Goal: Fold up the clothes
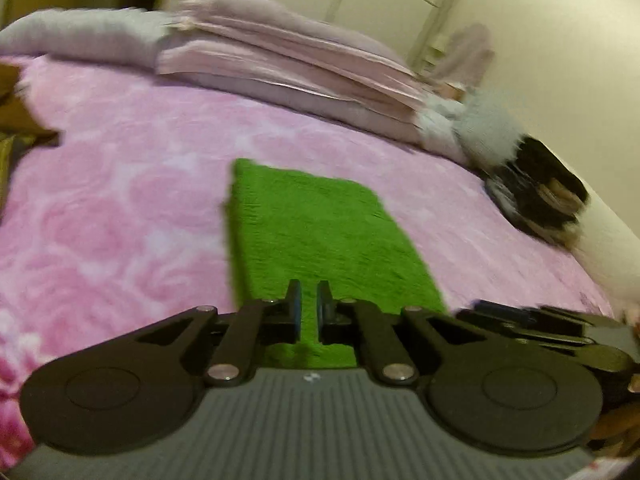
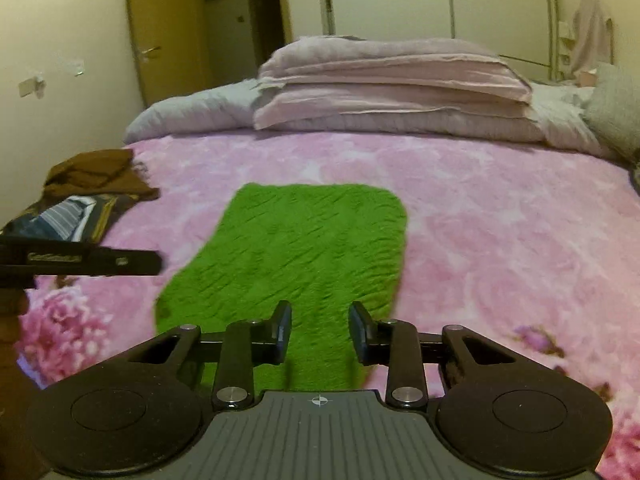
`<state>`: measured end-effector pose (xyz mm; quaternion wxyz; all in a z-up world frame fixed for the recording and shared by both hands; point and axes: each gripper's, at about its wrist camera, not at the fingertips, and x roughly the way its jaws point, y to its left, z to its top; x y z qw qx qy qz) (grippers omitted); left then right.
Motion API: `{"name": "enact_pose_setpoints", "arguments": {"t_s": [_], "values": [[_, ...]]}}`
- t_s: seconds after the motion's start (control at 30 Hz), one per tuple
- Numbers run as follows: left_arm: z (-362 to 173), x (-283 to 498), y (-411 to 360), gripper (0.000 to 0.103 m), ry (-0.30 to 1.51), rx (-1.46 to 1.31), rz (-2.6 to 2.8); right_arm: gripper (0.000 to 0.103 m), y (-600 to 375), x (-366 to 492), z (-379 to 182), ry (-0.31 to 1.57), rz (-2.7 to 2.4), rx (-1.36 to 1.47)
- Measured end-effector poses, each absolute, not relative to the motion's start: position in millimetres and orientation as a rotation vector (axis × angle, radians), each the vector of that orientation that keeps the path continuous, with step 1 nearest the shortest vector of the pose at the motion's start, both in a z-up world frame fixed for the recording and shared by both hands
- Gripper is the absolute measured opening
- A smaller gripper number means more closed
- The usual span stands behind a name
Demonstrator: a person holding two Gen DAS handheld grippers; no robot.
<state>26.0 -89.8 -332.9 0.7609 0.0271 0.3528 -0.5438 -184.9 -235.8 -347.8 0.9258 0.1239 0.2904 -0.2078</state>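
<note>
Left tool tilted downward over near edge of green towel, jaws nearly together, gripping nothing. Right tool likewise angled down, jaws partly apart, empty. Towel flat mid-bed on pink floral blanket, long axis running away toward stacked pillows.

Legible text: none in either view.
Left gripper, side face: a pale printed strip, too blurred to read.
Right gripper, grey body: a crosshair mark only, no lettering.
</note>
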Motion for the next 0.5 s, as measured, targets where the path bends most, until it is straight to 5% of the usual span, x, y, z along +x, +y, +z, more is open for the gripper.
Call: {"name": "enact_pose_setpoints", "arguments": {"t_s": [0.27, 0.33, 0.4, 0.5], "values": [[-363, 6, -109, 0.005, 0.818, 0.220, -1.131, 0.025, -233, -170, -376, 0.699, -0.452, 0.291], [-356, 2, -108, 0.005, 0.813, 0.255, -1.115, 0.030, -228, -172, -366, 0.699, -0.463, 0.278], [-347, -4, -106, 0.006, 0.803, 0.295, -1.091, 0.049, -223, -177, -358, 0.697, -0.474, 0.280], [-334, -15, -93, 0.011, 0.803, 0.330, -1.067, 0.053, -213, -190, -347, 0.676, -0.474, 0.309]]}}
